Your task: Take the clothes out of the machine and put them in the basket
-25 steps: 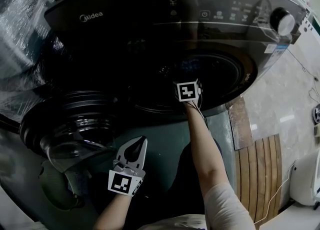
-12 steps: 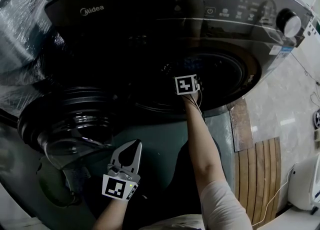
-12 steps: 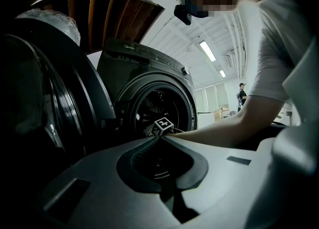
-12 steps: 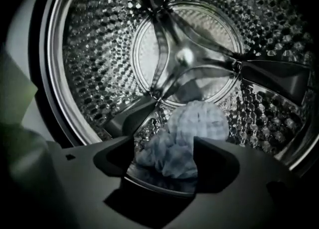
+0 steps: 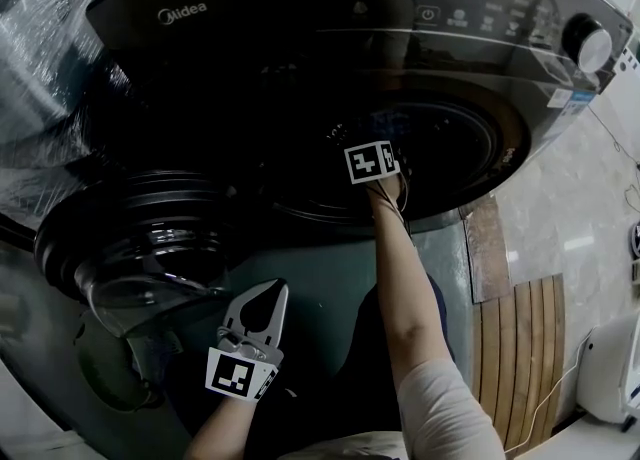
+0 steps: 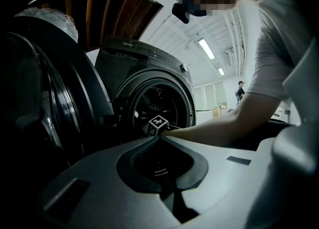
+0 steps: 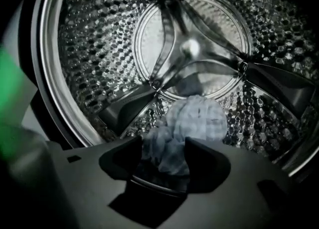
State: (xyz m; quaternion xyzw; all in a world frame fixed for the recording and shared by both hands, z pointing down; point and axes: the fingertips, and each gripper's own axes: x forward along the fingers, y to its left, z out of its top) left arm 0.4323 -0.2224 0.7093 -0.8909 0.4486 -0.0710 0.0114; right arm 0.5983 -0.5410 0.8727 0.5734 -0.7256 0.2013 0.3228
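Observation:
The dark washing machine (image 5: 300,28) has its door (image 5: 140,238) swung open to the left. My right gripper (image 7: 164,146) reaches into the steel drum (image 7: 99,49); in the head view only its marker cube (image 5: 370,161) shows at the drum mouth. A crumpled pale blue checked cloth (image 7: 197,118) lies on the drum floor. Its near end fills the gap between the jaws, which have just been closing and now pinch it. My left gripper (image 5: 262,290) hangs below the door, shut, with nothing in it. From its own view it points level at the machine (image 6: 158,136).
A plastic-wrapped bulk (image 5: 50,58) stands left of the machine. A dark green surface (image 5: 330,278) lies under the door opening. Wooden floor slats (image 5: 520,348) and a white appliance (image 5: 610,358) are on the right. A blurred green patch (image 7: 7,103) sits at the drum's left rim.
The right gripper's marker cube has turned and shifted slightly at the drum mouth. The left gripper sits a little lower left in the picture than one second ago.

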